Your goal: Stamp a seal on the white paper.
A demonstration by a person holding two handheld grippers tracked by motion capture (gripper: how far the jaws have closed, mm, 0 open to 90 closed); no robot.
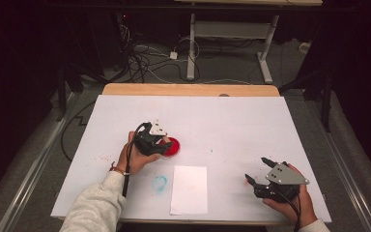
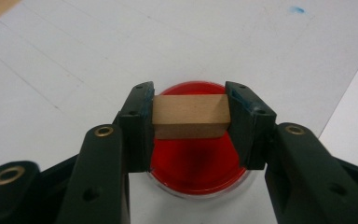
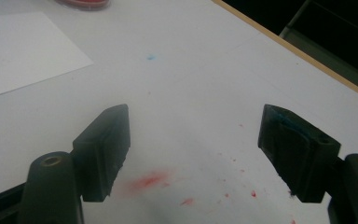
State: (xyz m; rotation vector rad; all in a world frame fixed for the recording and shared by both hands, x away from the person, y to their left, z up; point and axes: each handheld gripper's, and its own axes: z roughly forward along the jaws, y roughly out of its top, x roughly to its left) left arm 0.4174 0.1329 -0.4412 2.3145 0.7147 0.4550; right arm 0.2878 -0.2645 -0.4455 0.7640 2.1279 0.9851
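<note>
My left gripper [image 2: 190,116] is shut on a small tan wooden block [image 2: 189,116], held level between its two pads just above a round dish of red paint [image 2: 196,163]. From above, that left gripper [image 1: 159,141] hangs over the red paint dish [image 1: 173,146] near the middle of the white table. A white sheet of paper [image 1: 189,189] lies at the front centre. At the front right, my right gripper [image 1: 258,170] rests low over the table, and the right gripper view shows its jaws [image 3: 193,154] wide open with nothing between them.
A white cover [image 1: 232,125] spreads over the table, with a wooden edge [image 1: 188,89] at the far side. A blue smear [image 1: 160,182] lies left of the paper, and red smears [image 3: 151,181] dot the cover below the right gripper. Cables and a table frame stand on the floor beyond.
</note>
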